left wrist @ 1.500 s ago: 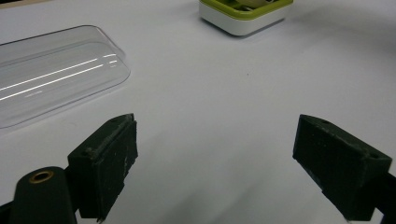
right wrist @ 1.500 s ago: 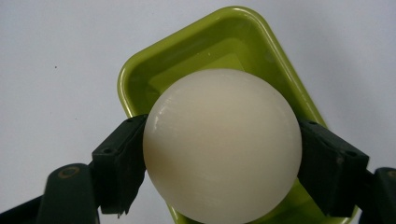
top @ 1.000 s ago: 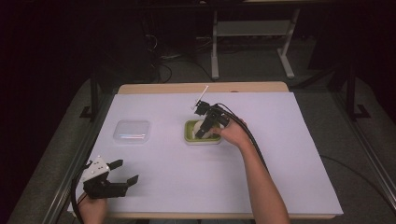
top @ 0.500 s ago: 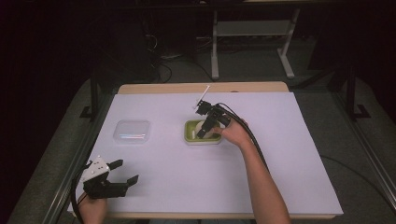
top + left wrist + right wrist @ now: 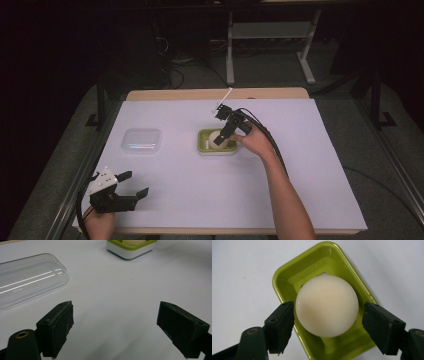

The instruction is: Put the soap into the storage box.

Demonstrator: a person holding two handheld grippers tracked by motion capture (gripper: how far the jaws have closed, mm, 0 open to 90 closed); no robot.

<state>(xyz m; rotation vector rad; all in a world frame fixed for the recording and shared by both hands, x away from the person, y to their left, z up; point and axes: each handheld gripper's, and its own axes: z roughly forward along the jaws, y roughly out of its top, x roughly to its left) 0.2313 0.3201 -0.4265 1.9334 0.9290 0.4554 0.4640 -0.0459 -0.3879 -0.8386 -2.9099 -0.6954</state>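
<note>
Over the green dish (image 5: 216,148) at the middle of the table (image 5: 325,165), the right gripper (image 5: 328,322) is poised with its jaws spread to either side of a pale round soap (image 5: 327,305). The soap rests inside the dish. In the right gripper view the left jaw sits at or just beside the soap's edge and the right jaw stands slightly off it; neither is visibly pressing. The step in hand appears to be grasping the soap, either to lift it out or having just set it down; I cannot tell which.

To grasp well, the jaws should close evenly across the widest part of the soap, low enough to avoid riding up its curved top. The surface looks smooth and likely slippery, so a slow, firm squeeze is advisable. The dish may shift if a jaw catches its rim.

Left of the dish lies a clear plastic lid (image 5: 141,140), flat on the table. Nearer the person than the lid, the left gripper (image 5: 132,184) rests with jaws wide apart, holding nothing.
</note>
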